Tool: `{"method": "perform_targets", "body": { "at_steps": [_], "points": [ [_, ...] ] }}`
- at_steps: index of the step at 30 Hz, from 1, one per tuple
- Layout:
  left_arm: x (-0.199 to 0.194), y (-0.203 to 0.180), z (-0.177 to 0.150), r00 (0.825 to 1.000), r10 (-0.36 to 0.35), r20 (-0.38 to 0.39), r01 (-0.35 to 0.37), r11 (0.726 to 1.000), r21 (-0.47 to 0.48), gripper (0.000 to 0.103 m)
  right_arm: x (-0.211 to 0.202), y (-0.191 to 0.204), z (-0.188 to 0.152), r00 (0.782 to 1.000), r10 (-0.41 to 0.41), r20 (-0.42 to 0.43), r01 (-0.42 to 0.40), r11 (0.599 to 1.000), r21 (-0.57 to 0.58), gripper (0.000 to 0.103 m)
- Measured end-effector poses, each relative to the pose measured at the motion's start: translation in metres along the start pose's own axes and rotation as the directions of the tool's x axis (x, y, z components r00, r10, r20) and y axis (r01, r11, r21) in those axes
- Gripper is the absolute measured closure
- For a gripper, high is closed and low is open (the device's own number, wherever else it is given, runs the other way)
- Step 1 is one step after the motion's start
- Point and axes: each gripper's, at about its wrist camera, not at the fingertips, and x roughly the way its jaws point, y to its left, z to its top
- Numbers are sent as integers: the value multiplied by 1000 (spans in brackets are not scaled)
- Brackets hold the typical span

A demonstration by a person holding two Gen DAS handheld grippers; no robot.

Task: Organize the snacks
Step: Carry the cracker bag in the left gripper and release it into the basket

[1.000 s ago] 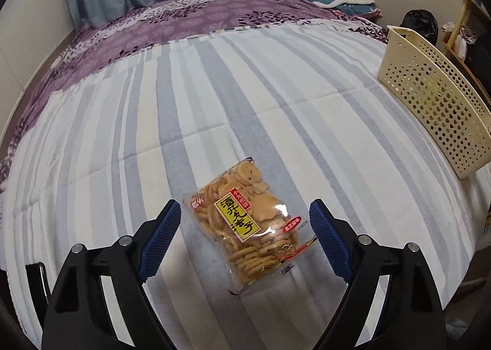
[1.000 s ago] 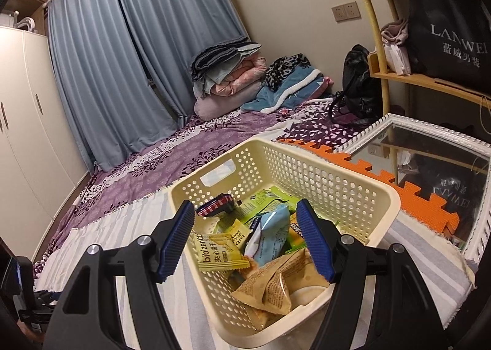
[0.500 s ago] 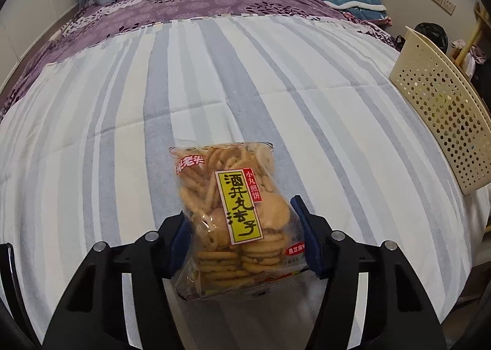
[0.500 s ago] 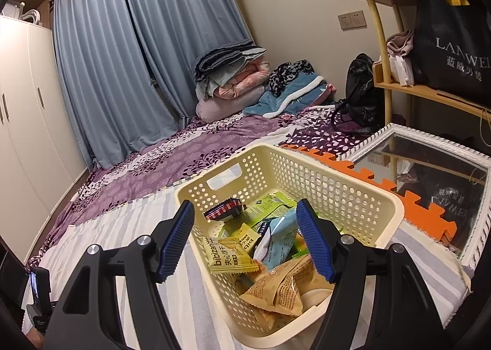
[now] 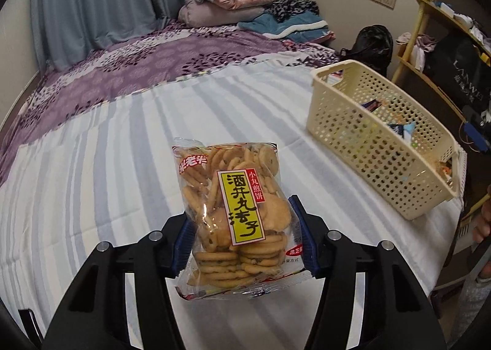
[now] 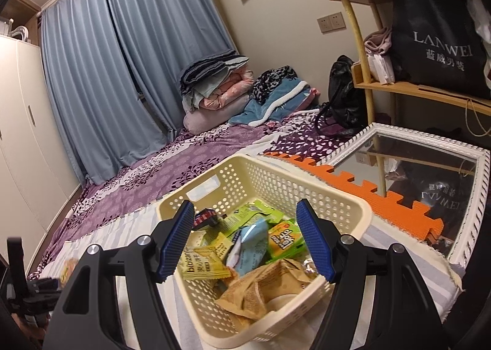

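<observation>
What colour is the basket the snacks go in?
Cream, with a perforated wall: the basket shows best in the right wrist view.

The cracker bag (image 5: 236, 215) carries a yellow label reading 酒井丸法子, red 小丸煎饼 at its one o'clock corner, and 米老头 at eleven o'clock. A yellow packet (image 6: 204, 264) reads "bibizan". The black shopping bag (image 6: 438, 40) reads "LANWEI 蓝威男装".

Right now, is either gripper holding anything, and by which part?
The left gripper is closing on the rice cracker bag, pads against its lower side edges. The right gripper holds nothing, open over the basket.
</observation>
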Motion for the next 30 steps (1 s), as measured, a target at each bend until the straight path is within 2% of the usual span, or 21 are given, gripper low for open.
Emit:
{"method": "perform_targets", "body": {
  "at_steps": [8, 15, 24, 25, 28, 30],
  "points": [
    [11, -84, 64, 989, -144, 38, 139, 983, 122, 44, 1, -28, -5, 999, -27, -26, 28, 999, 24, 34],
    [30, -148, 89, 976, -218, 25, 207, 953, 223, 44, 2, -40, -10, 998, -41, -38, 41, 999, 20, 34],
    [71, -191, 108, 961, -275, -24, 272, 932, 241, 43, 2, -44, -13, 997, -56, -44, 56, 998, -1, 34],
    [74, -194, 108, 961, -276, -28, 274, 931, 242, 39, 2, -44, -13, 997, -57, -46, 58, 998, 0, 34],
    [76, -194, 110, 965, -264, -8, 258, 938, 233, 11, 3, -46, -13, 997, -62, -49, 62, 998, 1, 34],
    [74, -191, 110, 968, -250, 5, 242, 942, 234, 8, 3, -46, -13, 997, -62, -50, 62, 998, 1, 34]
  ]
}}
